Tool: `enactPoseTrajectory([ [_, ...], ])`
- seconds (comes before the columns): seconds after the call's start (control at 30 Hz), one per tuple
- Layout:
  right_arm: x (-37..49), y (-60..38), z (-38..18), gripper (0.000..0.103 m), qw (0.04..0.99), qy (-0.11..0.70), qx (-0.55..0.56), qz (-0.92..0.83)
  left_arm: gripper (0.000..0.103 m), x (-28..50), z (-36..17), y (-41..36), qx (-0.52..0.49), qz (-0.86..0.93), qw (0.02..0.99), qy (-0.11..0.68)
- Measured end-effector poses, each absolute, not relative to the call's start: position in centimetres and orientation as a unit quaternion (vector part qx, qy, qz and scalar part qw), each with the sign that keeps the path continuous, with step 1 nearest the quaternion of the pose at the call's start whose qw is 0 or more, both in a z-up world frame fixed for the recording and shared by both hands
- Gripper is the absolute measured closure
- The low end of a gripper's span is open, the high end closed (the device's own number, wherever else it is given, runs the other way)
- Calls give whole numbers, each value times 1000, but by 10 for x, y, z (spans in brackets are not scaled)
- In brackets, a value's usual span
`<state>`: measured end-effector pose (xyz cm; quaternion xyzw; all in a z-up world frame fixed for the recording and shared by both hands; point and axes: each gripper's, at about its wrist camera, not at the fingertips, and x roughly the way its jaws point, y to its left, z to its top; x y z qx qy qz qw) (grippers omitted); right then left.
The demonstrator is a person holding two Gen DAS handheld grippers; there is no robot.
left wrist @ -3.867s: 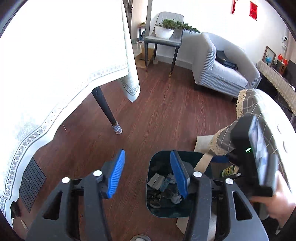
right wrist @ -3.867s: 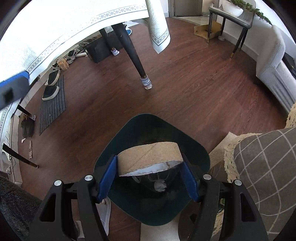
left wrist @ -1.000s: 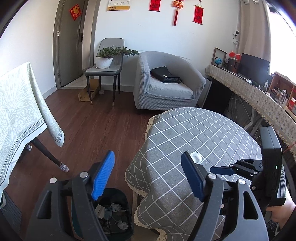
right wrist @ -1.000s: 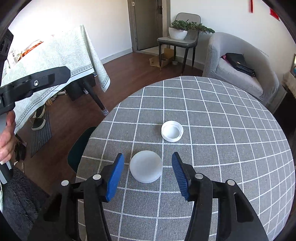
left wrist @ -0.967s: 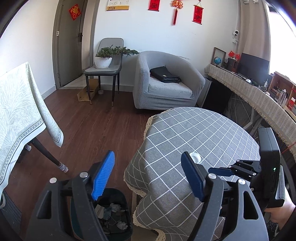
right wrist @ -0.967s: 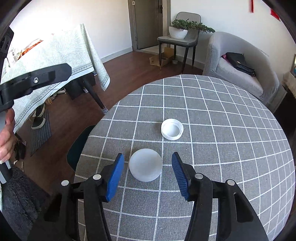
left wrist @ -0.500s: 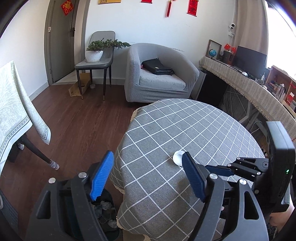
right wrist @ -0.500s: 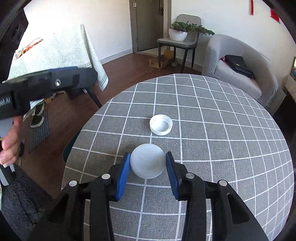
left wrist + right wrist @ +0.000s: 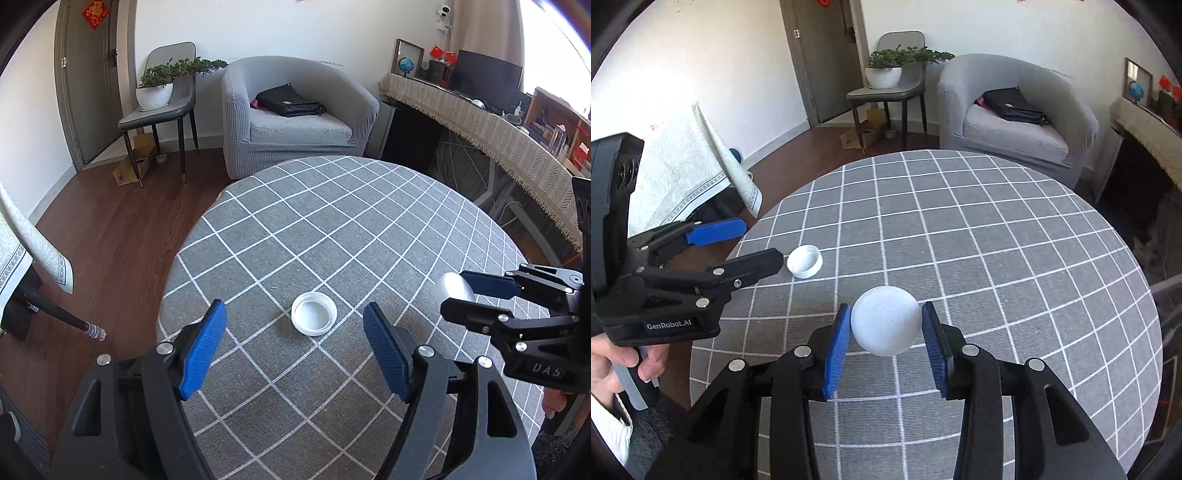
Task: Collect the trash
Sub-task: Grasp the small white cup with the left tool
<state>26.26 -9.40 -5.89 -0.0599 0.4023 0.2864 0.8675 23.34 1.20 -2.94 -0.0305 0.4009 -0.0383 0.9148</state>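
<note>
A frosted white round lid (image 9: 885, 320) sits pinched between the blue pads of the right gripper (image 9: 886, 341), lifted clear above the round table's grey checked cloth (image 9: 997, 258). A white screw cap (image 9: 314, 313) lies open side up on the cloth, framed by the wide-open left gripper (image 9: 291, 350), untouched.

Desk (image 9: 369, 229) under my rig wears grey woven cloth, matt and slightly coarse, with a white grid. White cap (image 9: 314, 313): smooth plastic, ribbed rim. White lid (image 9: 885, 320): frosted, matt plastic. Fingers (image 9: 834, 347) carry blue ribbed pads, rubbery-looking, on black matt plastic frames with shiny metal screws. Floor (image 9: 110, 236) is dark wood planking, low sheen. Armchair (image 9: 295, 122) has grey ribbed fabric.
</note>
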Motion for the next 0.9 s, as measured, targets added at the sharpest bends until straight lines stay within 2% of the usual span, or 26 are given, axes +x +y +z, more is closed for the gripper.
enactPoseTrajectory([
  [0.17, 274, -115, -62, 63, 869, 409, -40, 276, 32, 248, -42, 5, -28, -27, 904, 425],
  [0.47, 272, -121, -62, 63, 868, 409, -39, 280, 53, 254, -51, -6, -10, -20, 901, 433],
  [0.53, 272, -122, -62, 63, 868, 409, -39, 280, 66, 254, -50, -7, -4, -20, 901, 434],
  [0.57, 272, -122, -62, 63, 868, 409, -39, 280, 70, 253, -49, -7, -4, -21, 901, 433],
  [0.9, 273, -104, -57, 63, 865, 406, -39, 292, 70, 234, -35, 16, -17, -12, 908, 418],
])
